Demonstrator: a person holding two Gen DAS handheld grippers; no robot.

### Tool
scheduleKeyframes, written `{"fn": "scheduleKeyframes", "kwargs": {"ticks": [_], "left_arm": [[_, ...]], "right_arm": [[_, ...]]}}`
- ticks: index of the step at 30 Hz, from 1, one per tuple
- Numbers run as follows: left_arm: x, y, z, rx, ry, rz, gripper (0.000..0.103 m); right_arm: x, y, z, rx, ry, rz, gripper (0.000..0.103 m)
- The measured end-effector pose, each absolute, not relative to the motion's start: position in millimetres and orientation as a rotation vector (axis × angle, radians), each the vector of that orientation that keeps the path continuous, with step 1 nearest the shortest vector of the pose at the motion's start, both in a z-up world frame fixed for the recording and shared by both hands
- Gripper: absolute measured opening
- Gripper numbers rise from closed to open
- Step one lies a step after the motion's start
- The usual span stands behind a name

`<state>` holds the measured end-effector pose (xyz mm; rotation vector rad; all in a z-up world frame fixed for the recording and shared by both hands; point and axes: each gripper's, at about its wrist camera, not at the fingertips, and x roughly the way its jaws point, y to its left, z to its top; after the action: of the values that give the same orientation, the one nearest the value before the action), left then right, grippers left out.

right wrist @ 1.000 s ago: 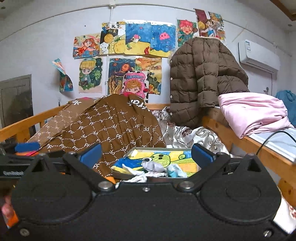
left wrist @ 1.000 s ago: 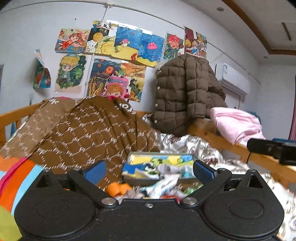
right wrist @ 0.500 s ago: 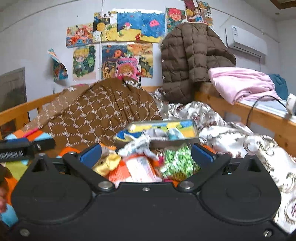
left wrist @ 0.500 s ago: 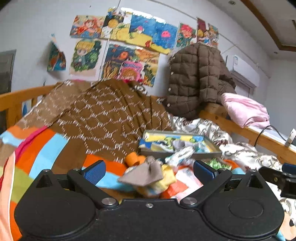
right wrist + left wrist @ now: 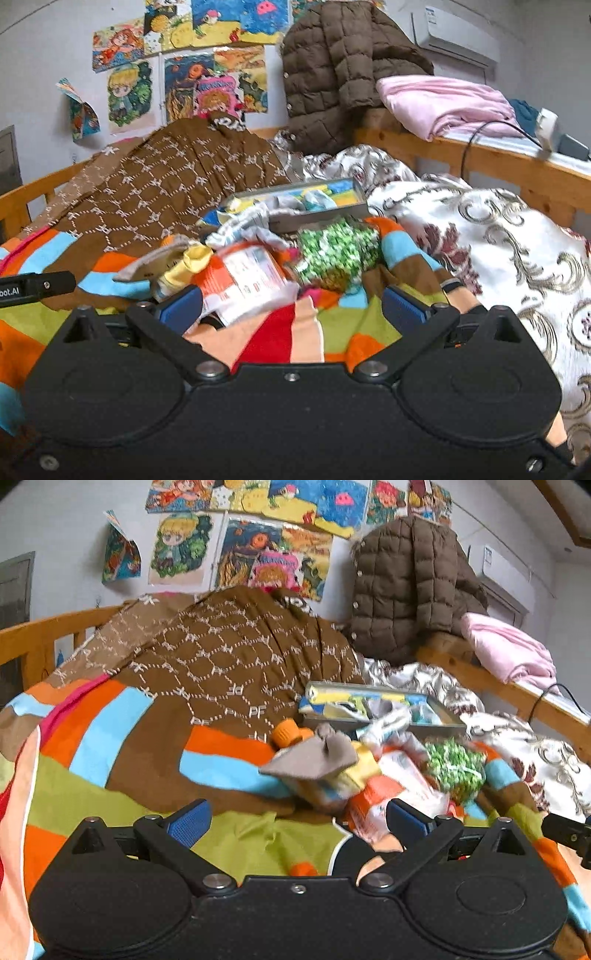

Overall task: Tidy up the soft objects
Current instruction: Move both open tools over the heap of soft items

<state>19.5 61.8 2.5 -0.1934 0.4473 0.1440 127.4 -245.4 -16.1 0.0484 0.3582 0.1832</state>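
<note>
A heap of small soft items lies on the striped blanket (image 5: 110,775): a grey-brown sock (image 5: 314,758), a yellow piece (image 5: 364,770), an orange-and-white piece (image 5: 391,794) and a green-patterned one (image 5: 454,764). Behind the heap sits a shallow tray (image 5: 436,725) with a cartoon print, holding a few more cloth items. My left gripper (image 5: 297,821) is open, above the blanket just short of the heap. My right gripper (image 5: 291,306) is open too, with the orange-and-white piece (image 5: 247,280) lying between and ahead of its fingers. The green-patterned item (image 5: 336,254) is ahead to the right.
A brown quilted cover (image 5: 221,664) rises behind the heap. A brown puffer jacket (image 5: 332,74) and pink bedding (image 5: 443,103) hang on the wooden bed rail (image 5: 480,155). A white floral quilt (image 5: 498,240) lies on the right. Posters cover the wall.
Both grippers have tilted downward and drawn closer to the heap. The blanket and the soft items now fill the lower view, where before mostly the tray and wall showed.
</note>
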Motion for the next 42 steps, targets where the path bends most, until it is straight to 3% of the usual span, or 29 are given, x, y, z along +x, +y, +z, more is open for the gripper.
{"fn": "scheduleKeyframes", "kwargs": {"ticks": [19, 42], "left_arm": [[13.1, 84.1, -13.0, -0.159, 0.507, 0.145, 0.101], [25.3, 102.4, -17.5, -0.143, 0.560, 0.290, 0.101]], "right_arm": [[142.8, -186.3, -18.3, -0.009, 0.447, 0.224, 0.102], [159.9, -184.0, -16.6, -0.040, 0.380, 0.370, 0.102]]}}
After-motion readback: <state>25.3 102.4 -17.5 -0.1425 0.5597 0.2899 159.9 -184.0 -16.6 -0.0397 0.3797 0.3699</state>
